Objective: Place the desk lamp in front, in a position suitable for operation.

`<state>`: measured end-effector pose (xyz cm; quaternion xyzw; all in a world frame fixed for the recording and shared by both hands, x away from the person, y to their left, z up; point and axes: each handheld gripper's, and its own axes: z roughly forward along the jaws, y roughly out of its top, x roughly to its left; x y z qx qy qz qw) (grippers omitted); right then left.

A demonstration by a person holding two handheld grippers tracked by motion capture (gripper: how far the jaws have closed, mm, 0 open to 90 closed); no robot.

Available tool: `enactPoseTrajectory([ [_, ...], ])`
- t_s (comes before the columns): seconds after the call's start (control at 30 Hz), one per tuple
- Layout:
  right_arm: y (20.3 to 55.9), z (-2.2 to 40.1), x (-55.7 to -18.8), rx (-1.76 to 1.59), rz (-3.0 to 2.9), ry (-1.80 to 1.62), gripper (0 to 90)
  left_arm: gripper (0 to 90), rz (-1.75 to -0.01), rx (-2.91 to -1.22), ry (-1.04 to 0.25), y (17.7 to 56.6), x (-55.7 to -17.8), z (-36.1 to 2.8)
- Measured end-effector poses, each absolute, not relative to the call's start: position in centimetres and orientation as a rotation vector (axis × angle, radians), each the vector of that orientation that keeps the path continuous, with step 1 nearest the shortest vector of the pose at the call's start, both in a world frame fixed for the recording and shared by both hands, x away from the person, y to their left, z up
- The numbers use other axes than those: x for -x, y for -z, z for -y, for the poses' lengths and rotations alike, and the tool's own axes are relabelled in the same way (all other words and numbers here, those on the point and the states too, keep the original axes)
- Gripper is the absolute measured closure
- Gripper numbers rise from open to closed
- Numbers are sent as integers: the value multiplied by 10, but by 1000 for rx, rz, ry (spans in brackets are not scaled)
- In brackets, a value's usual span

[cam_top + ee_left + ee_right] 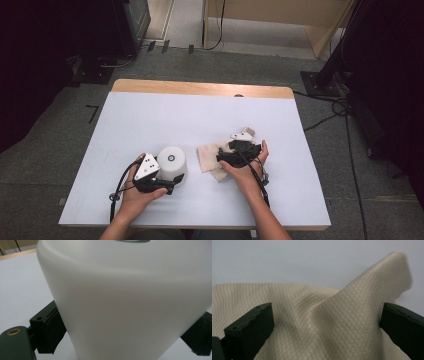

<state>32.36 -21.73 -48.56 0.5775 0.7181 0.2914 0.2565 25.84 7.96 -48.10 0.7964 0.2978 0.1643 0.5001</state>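
I clamp the left gripper [167, 186] on the white cup [172, 162], steadying it upright. My right gripper's [324, 327] fingers [249, 327] stand apart, straddling the beige cloth's [312, 322] raised fold, ready to pinch it.

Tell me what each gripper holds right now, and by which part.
The left gripper clamps the upturned white plastic cup across its lower side wall. The right gripper holds nothing: its fingers stand open around a raised fold of the beige woven cloth.
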Motion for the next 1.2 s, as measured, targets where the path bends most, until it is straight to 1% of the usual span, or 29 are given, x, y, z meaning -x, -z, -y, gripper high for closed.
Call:
enactPoseTrajectory([
  [0.13, 496, 208, -325, -1549, -1989, -759, 0, 77, -726, -1916, -394, 482, -258, -80],
  [0.27, 502, 214, -325, -1590, -2003, -818, 0, 75, -720, -1911, -407, 483, -256, -79],
  [0.33, 501, 216, -324, -1588, -2000, -832, 37, 74, -711, -1903, -402, 484, -256, -81],
  [0.37, 501, 217, -323, -1594, -1990, -837, 71, 74, -709, -1900, -401, 485, -255, -81],
  [0.47, 499, 221, -317, -1557, -1968, -871, 316, 73, -704, -1887, -400, 485, -253, -84],
  [0.53, 499, 225, -313, -1534, -1957, -905, 497, 73, -707, -1883, -397, 485, -252, -85],
  [0.57, 499, 227, -312, -1521, -1956, -916, 602, 72, -707, -1882, -396, 486, -251, -84],
  [0.63, 499, 235, -311, -1535, -1954, -942, 758, 72, -704, -1889, -399, 486, -251, -84],
  [0.67, 498, 239, -310, -1553, -1954, -968, 788, 71, -710, -1883, -400, 486, -251, -83],
  [0.77, 495, 250, -301, -1595, -1932, -1087, 808, 72, -717, -1862, -415, 486, -248, -84],
  [0.93, 483, 258, -277, -1496, -1939, -1276, 810, 83, -704, -1872, -437, 484, -246, -86],
  [1.0, 476, 258, -272, -1469, -1957, -1293, 810, 84, -705, -1883, -438, 483, -247, -84],
  [1.2, 438, 241, -253, -1324, -1993, -1442, 809, 85, -666, -1932, -455, 471, -243, -71],
])
